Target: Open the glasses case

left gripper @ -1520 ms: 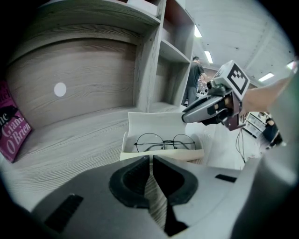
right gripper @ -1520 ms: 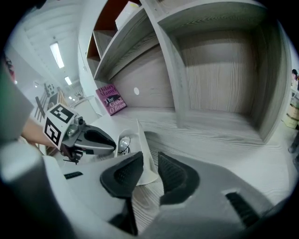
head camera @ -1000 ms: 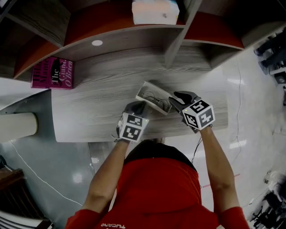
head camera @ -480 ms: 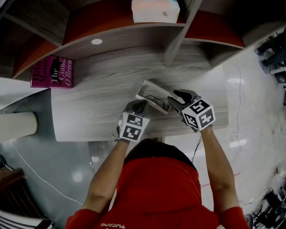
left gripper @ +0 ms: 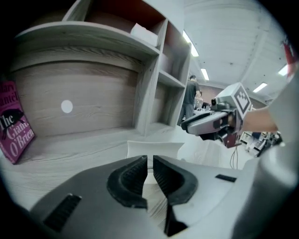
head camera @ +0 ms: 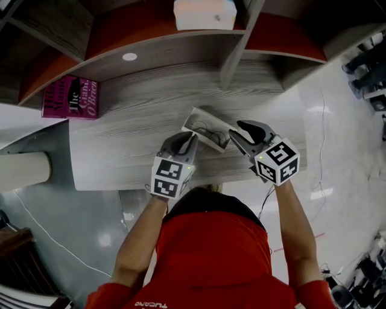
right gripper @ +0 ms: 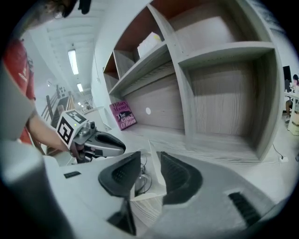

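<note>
The white glasses case (head camera: 205, 128) lies open on the grey wooden desk (head camera: 120, 139), with dark glasses (right gripper: 140, 179) inside it. My left gripper (head camera: 191, 139) hovers at the case's near left corner. In the left gripper view the left gripper (left gripper: 150, 161) has its jaws together, leaving only a slit, and the case (left gripper: 154, 148) lies just beyond them. My right gripper (head camera: 238, 130) is at the case's right end. Its jaws (right gripper: 149, 161) stand apart on either side of a thin case wall (right gripper: 154, 163) without pressing on it.
A magenta book (head camera: 71, 98) leans at the desk's far left. Shelving rises behind the desk, with an upright divider (head camera: 235, 54) and a white box (head camera: 205, 13) on the upper shelf. The desk's front edge (head camera: 241, 176) runs just under both grippers.
Both grippers have risen toward the camera and tilted, so their marker cubes look bigger. The case has stayed where it was on the desk.
</note>
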Demonstrator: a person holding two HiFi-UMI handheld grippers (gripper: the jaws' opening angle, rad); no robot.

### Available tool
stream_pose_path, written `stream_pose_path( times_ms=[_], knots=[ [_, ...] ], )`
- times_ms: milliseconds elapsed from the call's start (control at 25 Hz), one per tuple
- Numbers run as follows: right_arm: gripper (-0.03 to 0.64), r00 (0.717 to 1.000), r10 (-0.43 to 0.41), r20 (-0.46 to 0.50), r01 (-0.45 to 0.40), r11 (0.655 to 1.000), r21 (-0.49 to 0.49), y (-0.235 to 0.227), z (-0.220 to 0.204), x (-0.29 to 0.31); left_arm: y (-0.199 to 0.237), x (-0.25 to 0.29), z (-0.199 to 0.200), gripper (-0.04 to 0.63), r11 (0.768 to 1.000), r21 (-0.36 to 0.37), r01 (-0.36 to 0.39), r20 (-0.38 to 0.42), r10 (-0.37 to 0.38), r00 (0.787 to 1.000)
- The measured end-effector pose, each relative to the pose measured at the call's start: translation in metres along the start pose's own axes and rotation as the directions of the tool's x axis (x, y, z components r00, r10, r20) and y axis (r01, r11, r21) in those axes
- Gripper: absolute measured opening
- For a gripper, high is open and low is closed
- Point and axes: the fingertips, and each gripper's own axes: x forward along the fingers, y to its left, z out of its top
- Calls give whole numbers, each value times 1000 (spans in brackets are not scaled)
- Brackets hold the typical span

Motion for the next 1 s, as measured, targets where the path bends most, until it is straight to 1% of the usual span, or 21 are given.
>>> stream_pose_path(
  times_ms=[120, 200, 280, 360, 440, 480, 600, 680, 840, 1000],
  knots=[
    [122, 996, -4, 91, 4, 1000, 2, 10, 17, -14, -7, -21, 30, 12, 1000, -8, 20, 116, -19, 993],
    [110, 989, 0, 149, 1, 1000, -7, 20, 30, -24, -15, -37, 51, 12, 999, 1, 34, 202, -33, 979],
    [98, 978, 9, 211, -3, 1000, -26, 32, 45, -35, -23, -55, 73, 12, 999, 17, 38, 285, -41, 958],
    [78, 962, 15, 273, -1, 999, -53, 46, 59, -47, -31, -74, 94, 11, 999, 39, 33, 361, -45, 932],
    [62, 946, 17, 323, 10, 997, -80, 59, 70, -58, -39, -92, 112, 11, 998, 63, 25, 417, -49, 907],
    [55, 939, 14, 344, 18, 996, -91, 65, 75, -64, -43, -100, 118, 11, 997, 74, 19, 434, -49, 900],
    [27, 916, 7, 401, 42, 993, -114, 81, 88, -78, -54, -118, 126, 11, 994, 104, 15, 451, -61, 890],
    [9, 903, 10, 430, 51, 990, -131, 92, 93, -87, -63, -129, 130, 11, 991, 132, 15, 470, -77, 879],
    [5, 882, 26, 470, 60, 984, -168, 118, 101, -100, -82, -148, 135, 10, 982, 186, 16, 502, -109, 858],
    [5, 866, 46, 498, 53, 982, -183, 140, 105, -110, -97, -160, 133, 9, 977, 211, 37, 508, -142, 849]
  ],
)
